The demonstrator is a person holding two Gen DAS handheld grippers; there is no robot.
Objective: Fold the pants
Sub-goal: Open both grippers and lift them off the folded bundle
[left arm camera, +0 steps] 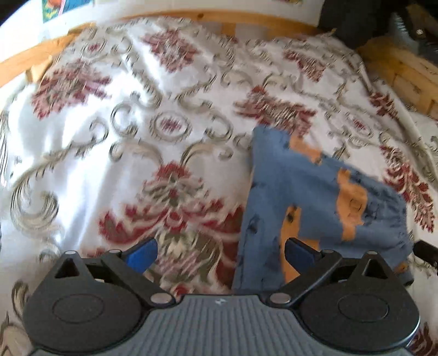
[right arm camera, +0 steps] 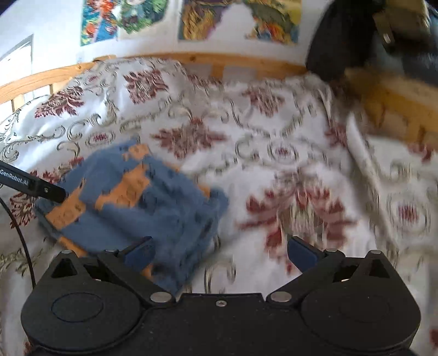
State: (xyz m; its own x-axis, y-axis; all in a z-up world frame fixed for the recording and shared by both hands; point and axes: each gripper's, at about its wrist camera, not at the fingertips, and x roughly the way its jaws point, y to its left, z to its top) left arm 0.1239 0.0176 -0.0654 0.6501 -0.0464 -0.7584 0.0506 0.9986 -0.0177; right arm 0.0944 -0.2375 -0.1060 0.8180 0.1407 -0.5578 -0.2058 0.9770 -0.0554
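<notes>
Although both views are smeared by motion, the pants (left arm camera: 314, 197) read as a compact blue bundle with orange patches, lying on the patterned bedspread (left arm camera: 142, 115) and apparently already doubled over on themselves, which suggests the folding is far along or done. In the left wrist view the bundle sits to the right of centre, with the left gripper (left arm camera: 221, 253) spread wide and holding nothing; its right fingertip overlaps the near edge of the cloth, though whether it touches or merely hangs above cannot be told. In the right wrist view the pants (right arm camera: 142, 208) lie to the left, and the right gripper (right arm camera: 221, 250) is likewise wide and empty, its left fingertip over the bundle's near corner. Having one tool at each side of the bundle probably lets the person square or press it evenly. A dark part of the other tool (right arm camera: 35, 186) enters from the left edge. Beyond the bedspread runs a wooden bed frame (right arm camera: 241, 61), and above it colourful pictures (right arm camera: 235, 19) hang on the pale wall.
</notes>
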